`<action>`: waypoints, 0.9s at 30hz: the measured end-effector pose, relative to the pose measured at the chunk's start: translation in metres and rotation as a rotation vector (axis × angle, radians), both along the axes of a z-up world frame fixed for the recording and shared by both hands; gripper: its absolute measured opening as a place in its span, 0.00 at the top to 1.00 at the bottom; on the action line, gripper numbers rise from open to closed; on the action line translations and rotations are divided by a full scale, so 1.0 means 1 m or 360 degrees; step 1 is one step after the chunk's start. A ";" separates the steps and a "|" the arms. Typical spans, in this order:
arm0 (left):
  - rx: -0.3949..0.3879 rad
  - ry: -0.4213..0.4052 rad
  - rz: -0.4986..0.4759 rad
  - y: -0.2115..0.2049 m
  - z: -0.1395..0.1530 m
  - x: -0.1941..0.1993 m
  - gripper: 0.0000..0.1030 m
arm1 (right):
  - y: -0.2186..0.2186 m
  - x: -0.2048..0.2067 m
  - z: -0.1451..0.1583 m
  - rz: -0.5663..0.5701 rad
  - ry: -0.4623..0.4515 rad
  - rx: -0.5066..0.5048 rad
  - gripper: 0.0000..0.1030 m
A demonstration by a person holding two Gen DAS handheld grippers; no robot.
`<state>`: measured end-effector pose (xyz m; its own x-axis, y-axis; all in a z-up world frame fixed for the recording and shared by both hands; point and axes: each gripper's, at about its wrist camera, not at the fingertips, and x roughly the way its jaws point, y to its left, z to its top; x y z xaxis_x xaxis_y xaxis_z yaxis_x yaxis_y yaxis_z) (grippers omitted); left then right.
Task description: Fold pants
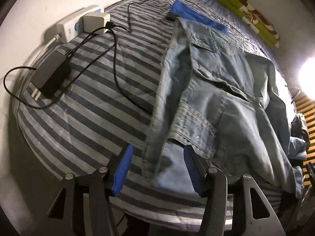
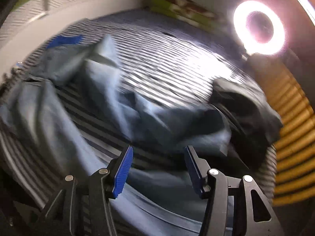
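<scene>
Light blue denim pants (image 1: 212, 90) lie spread on a striped bedsheet (image 1: 88, 102), waistband and pockets toward me in the left wrist view. My left gripper (image 1: 158, 151) is open just above the near waistband edge, its blue fingers (image 1: 124, 169) on either side of the cloth without closing on it. In the blurred right wrist view the pant legs (image 2: 110, 98) lie rumpled across the sheet (image 2: 167, 63). My right gripper (image 2: 158, 153) is open over a fold of denim near the bed's edge, nothing held.
A white power strip (image 1: 78, 23), a black adapter (image 1: 51, 76) and cables (image 1: 118, 74) lie on the bed's left side. A blue cloth (image 1: 195, 17) and green pillows (image 1: 250, 11) sit at the far end. Dark clothing (image 2: 246, 106), a ring light (image 2: 258, 27) and wooden slats (image 2: 291, 147) stand to the right.
</scene>
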<state>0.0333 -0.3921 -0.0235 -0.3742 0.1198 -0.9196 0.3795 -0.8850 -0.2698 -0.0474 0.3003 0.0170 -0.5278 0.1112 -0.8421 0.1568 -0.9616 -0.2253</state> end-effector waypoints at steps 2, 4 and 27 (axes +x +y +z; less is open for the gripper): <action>0.0010 0.0032 0.0006 0.007 0.005 -0.002 0.44 | 0.025 -0.004 -0.003 -0.0108 0.0010 -0.0005 0.51; 0.0000 0.0074 -0.0005 0.020 0.012 -0.007 0.44 | 0.038 -0.012 -0.006 -0.0155 0.0024 0.0006 0.51; 0.0094 0.0251 -0.0013 0.087 -0.037 -0.078 0.41 | 0.068 -0.102 0.031 -0.0217 0.0128 -0.0364 0.97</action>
